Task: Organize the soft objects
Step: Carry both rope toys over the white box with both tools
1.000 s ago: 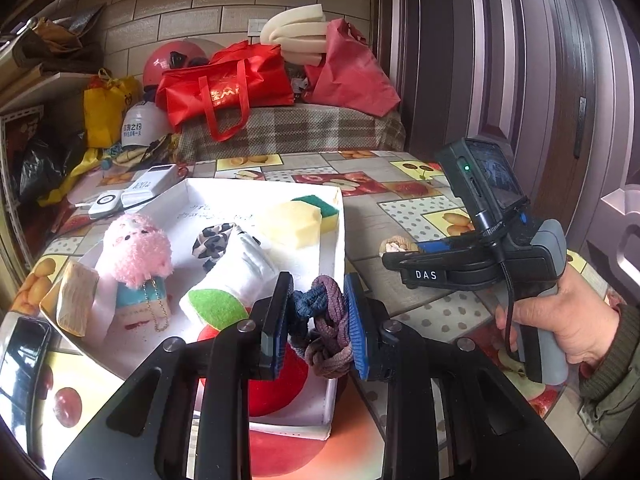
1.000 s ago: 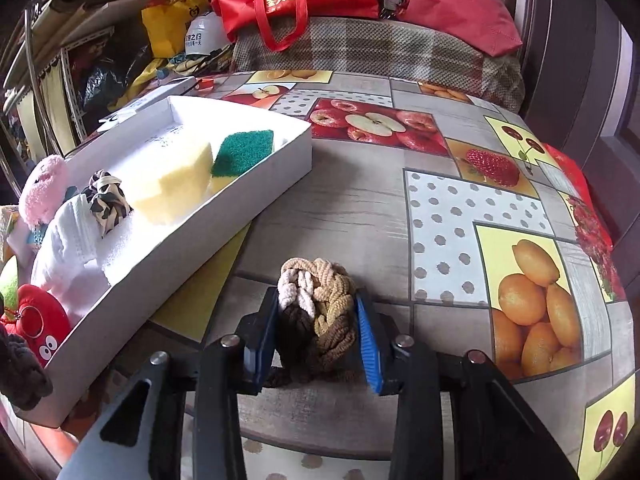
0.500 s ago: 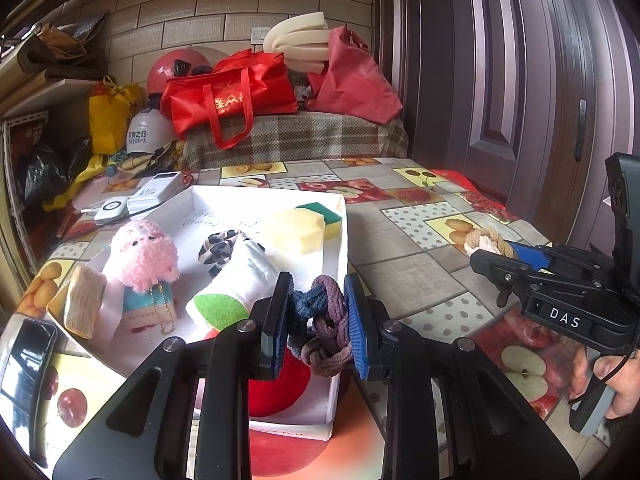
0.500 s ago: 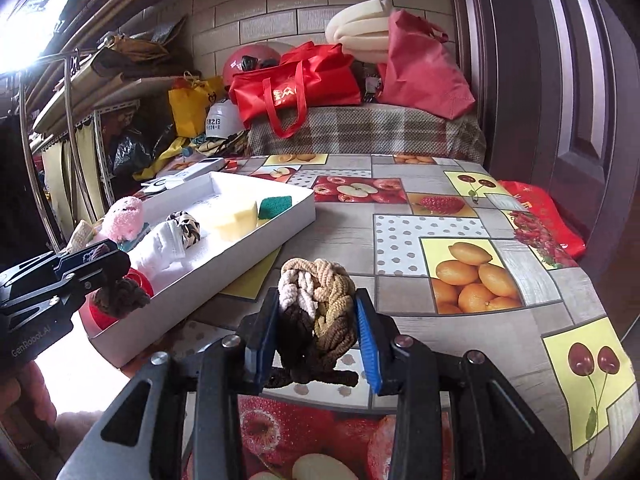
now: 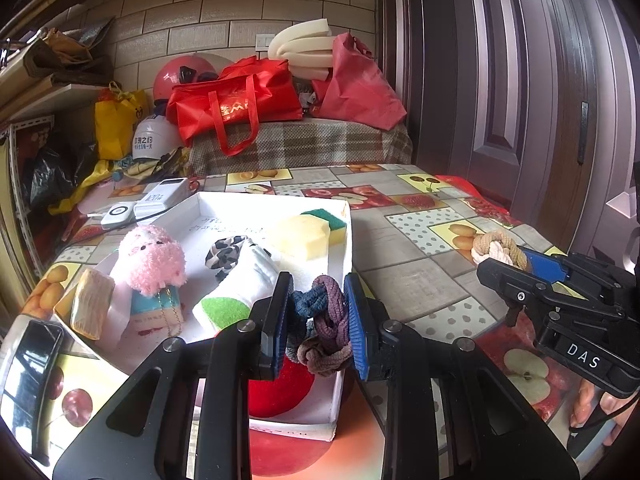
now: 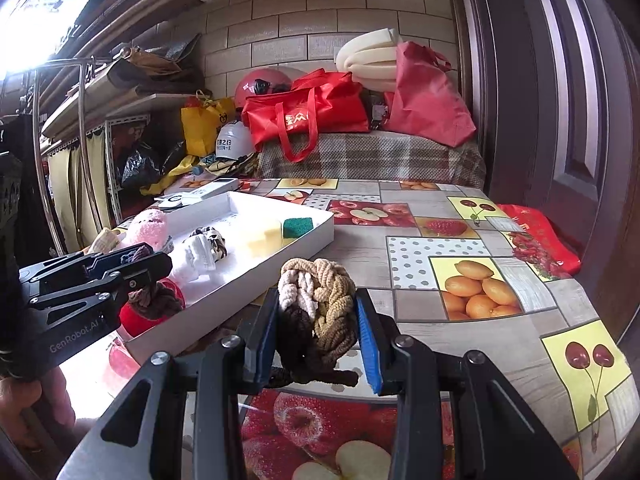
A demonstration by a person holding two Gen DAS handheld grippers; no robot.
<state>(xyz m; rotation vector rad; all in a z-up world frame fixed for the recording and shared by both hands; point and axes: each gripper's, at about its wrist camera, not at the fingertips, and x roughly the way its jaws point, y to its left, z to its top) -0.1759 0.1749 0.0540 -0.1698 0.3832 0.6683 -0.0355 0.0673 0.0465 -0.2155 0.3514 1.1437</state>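
1. A shallow white cardboard tray (image 5: 347,240) lies on the fruit-patterned tablecloth (image 5: 416,280), its long side running away from the cameras.
2. At the tray's far end sits a yellow sponge (image 5: 302,236) with a green scouring pad (image 5: 328,218) just behind it, the two touching.
3. Toward the middle lies a leopard-print scrunchie (image 5: 226,252), resting against a white plush toy (image 5: 248,280) that has a green patch at its near end.
4. On the tray's left side stands a pink fluffy plush (image 5: 150,258) with a small bead chain hanging below it; beside it, at the left rim, is a tan woven pad (image 5: 90,308), tilted up on its edge.
5. A red plush (image 5: 280,388) fills the near corner, partly hidden behind the left tool.
6. The left gripper (image 5: 316,316) is pinching a knotted rope toy in blue, purple and brown (image 5: 320,320) between its blue pads; the knot hangs over the tray's near end, above the red plush.
7. The right gripper (image 6: 318,320) is clamped on a second knotted rope toy in beige, cream and dark brown (image 6: 316,304), held above the tablecloth to the right of the tray and clear of it.
8. Beyond the tray's far left corner lie a white power bank (image 5: 164,196) and a smaller white device (image 5: 118,212) on the cloth.
9. A dark phone (image 5: 32,360) lies at the table's near left edge, outside the tray.
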